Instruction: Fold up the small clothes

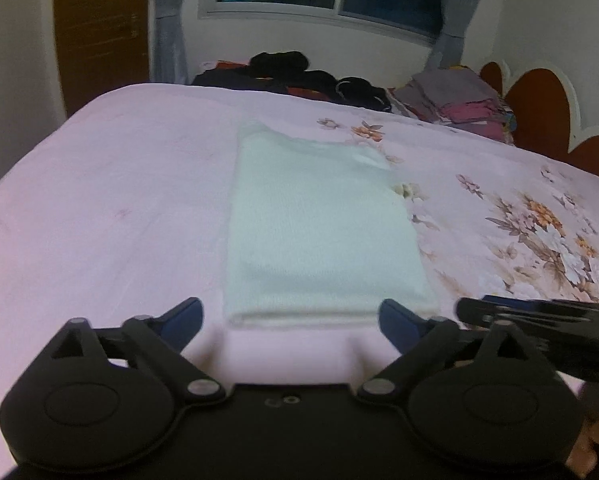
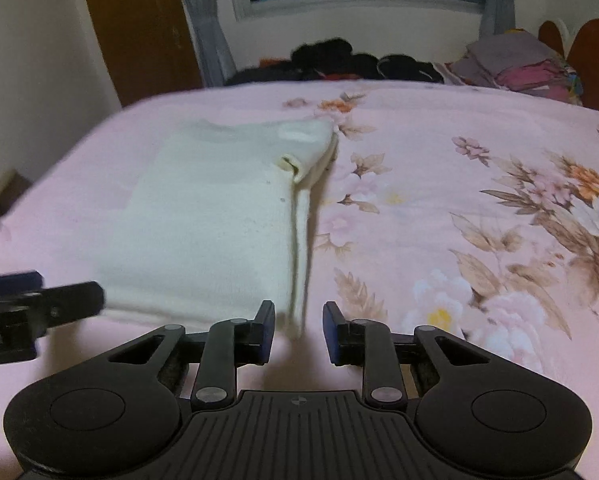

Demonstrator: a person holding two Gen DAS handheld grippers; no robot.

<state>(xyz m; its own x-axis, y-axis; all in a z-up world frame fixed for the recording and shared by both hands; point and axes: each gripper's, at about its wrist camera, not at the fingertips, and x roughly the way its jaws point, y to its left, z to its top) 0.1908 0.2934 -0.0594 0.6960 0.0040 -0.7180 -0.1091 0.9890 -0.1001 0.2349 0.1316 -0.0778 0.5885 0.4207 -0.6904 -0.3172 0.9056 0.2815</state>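
A white knitted garment (image 1: 319,224) lies folded into a long strip on the pink floral bedsheet (image 1: 99,208). My left gripper (image 1: 291,316) is open wide just before the strip's near hem, its jaws level with the hem's two ends. In the right wrist view the same garment (image 2: 211,224) lies left of centre, a folded sleeve edge along its right side. My right gripper (image 2: 299,332) is open, its jaws astride the garment's near right corner. Each gripper shows at the edge of the other's view: the right one (image 1: 539,320), the left one (image 2: 35,312).
A pile of dark clothes (image 1: 299,76) lies at the far edge of the bed. A stack of folded grey and pink clothes (image 1: 459,100) sits at the far right by the brown headboard (image 1: 539,112). A window and a wooden door stand behind.
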